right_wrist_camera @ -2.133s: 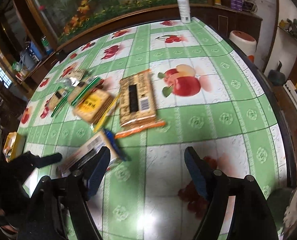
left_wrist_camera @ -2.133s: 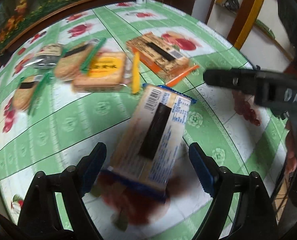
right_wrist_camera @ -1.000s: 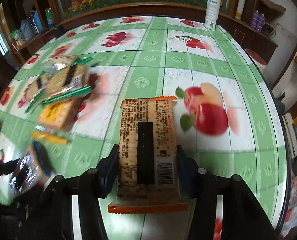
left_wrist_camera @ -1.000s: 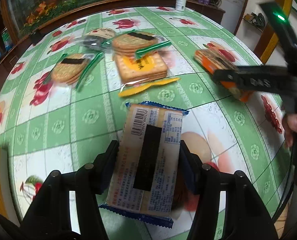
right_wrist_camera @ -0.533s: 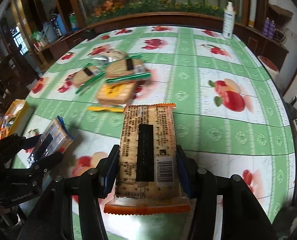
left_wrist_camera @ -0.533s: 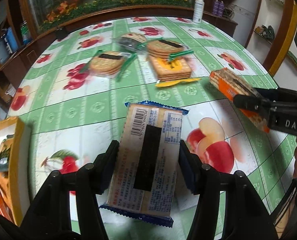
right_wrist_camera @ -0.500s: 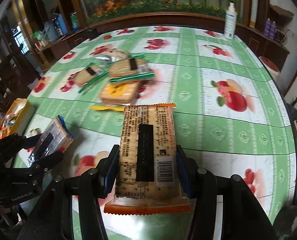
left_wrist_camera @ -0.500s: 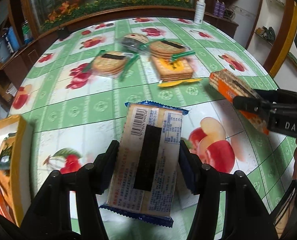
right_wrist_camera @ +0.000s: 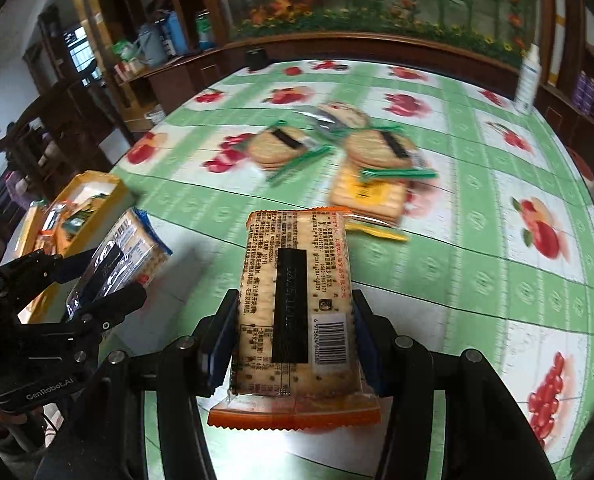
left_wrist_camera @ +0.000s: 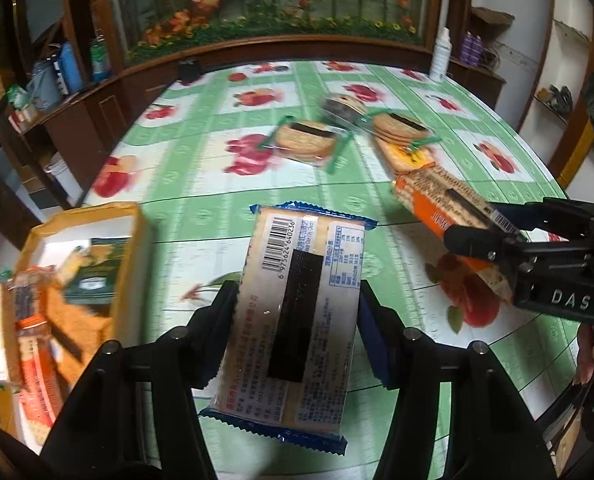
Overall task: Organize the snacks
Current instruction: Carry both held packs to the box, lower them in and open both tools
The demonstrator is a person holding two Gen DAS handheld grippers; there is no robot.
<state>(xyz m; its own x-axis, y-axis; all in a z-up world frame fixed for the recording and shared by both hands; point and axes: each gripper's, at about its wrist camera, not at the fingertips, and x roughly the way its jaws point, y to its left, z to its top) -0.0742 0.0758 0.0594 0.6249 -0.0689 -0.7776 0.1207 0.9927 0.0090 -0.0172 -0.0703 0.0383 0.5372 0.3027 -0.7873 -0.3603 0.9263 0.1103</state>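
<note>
Currently both grippers are loaded and held above the round table covered with a green-and-white fruit-print cloth [left_wrist_camera: 201, 184].

Left gripper [left_wrist_camera: 297, 312]: its two black fingers with blue pads pinch the long sides of a blue-edged clear-wrapped rectangular cracker pack [left_wrist_camera: 297, 312], barcode side up, long axis running away from the camera. The pack is off the cloth, held over the table's near edge.

Right gripper [right_wrist_camera: 293, 332]: fingers clamped on the long sides of an orange-edged clear-wrapped rectangular cracker pack [right_wrist_camera: 295, 300], printed back and barcode facing up, also clear of the cloth. In the left wrist view this pack [left_wrist_camera: 441, 200] juts out of the gripper toward the table centre.

Yellow open-topped cardboard box [left_wrist_camera: 133, 248] sits at the table's near-left edge, just left of the blue-edged pack. It already holds several packets, one orange-edged and one dark green; contents are blurred.

On the cloth toward the far side, well apart from both grippers:
- two green-trimmed clear packs of round crackers [right_wrist_camera: 275, 148], [right_wrist_camera: 381, 148]
- silver-wrapped round snack pack [right_wrist_camera: 337, 114] behind them
- yellow-labelled square cracker pack [right_wrist_camera: 367, 192], partly under the right-hand round pack.

White plastic bottle [right_wrist_camera: 528, 76] stands upright at the far-right edge.
</note>
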